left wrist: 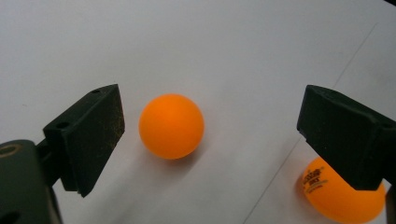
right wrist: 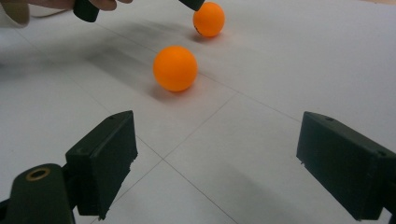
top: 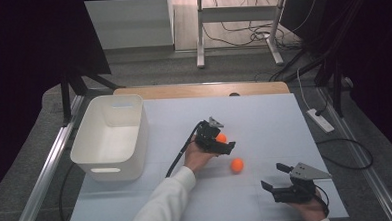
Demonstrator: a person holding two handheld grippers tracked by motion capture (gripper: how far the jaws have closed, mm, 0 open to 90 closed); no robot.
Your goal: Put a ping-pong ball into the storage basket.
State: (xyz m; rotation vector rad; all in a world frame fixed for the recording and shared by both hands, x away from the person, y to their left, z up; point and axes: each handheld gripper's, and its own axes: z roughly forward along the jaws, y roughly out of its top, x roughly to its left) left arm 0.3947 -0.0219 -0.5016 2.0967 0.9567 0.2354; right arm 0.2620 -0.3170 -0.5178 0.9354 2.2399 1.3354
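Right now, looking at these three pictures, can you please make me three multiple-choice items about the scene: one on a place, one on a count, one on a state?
1. Where does the white bin stand?
A. At the left side of the table
B. At the right side of the table
C. On the floor behind the table

2. How many orange balls lie on the table?
A. One
B. Two
C. Four

3. How are the left tongs set?
A. Shut on a ball
C. Shut with nothing between
B. Open, with a ball between the jaws

Key: 1 A, since the high view shows the bin at the table's left side. 2 B, since the farther ball and the nearer ball are the two seen. 3 B, since the left gripper view shows the jaws apart, with gaps on both sides of the ball.
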